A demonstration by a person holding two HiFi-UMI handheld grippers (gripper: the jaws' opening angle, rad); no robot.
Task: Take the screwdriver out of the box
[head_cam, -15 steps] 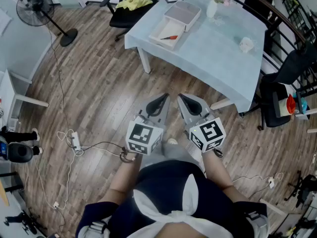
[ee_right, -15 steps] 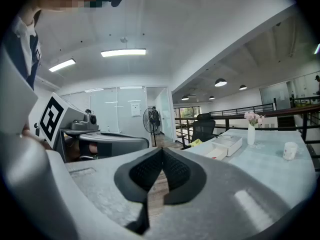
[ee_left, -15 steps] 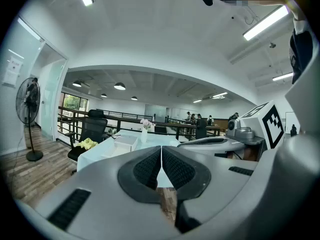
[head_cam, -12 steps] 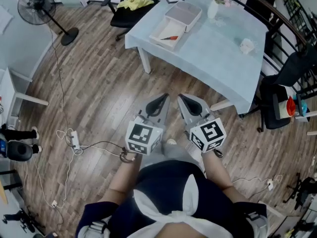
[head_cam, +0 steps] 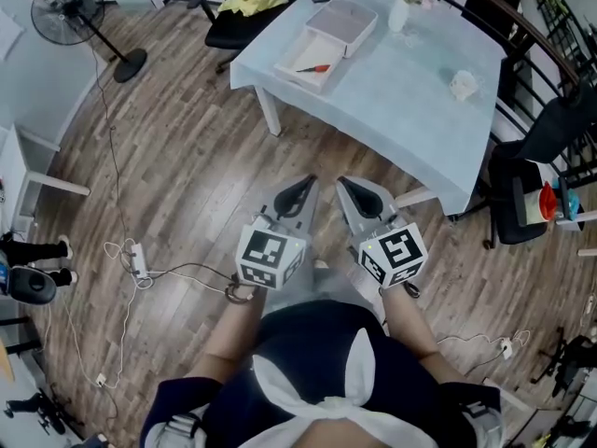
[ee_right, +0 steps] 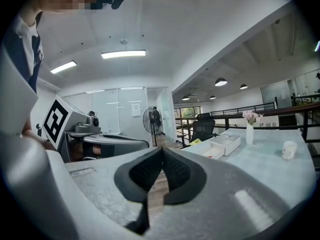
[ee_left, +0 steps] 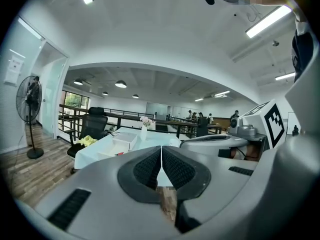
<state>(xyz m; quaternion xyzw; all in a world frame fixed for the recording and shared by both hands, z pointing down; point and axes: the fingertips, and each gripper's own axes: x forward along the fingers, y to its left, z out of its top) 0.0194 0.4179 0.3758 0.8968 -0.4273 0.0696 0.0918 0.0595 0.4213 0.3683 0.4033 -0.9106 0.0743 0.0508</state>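
Note:
A screwdriver (head_cam: 315, 68) with a red handle lies in an open white box (head_cam: 292, 66) near the left corner of a table with a light blue cloth (head_cam: 401, 91). The box's lid (head_cam: 343, 24) rests beside it. Both grippers are held close to the person's body, over the wooden floor, well short of the table. My left gripper (head_cam: 308, 182) is shut with nothing in it. My right gripper (head_cam: 342, 183) is shut and empty too. The box (ee_left: 111, 152) shows small in the left gripper view, and the same box (ee_right: 216, 150) appears in the right gripper view.
A vase of flowers (head_cam: 403, 7) and a small white cup (head_cam: 463, 85) stand on the table. A black chair with a yellow cloth (head_cam: 244, 7) is at the table's far left; another chair (head_cam: 536, 175) is at its right. A standing fan (head_cam: 65, 17) and floor cables (head_cam: 140, 269) lie left.
The view has shifted slightly; the table sits a little higher and to the left in the head view. Both grippers stay shut and side by side.

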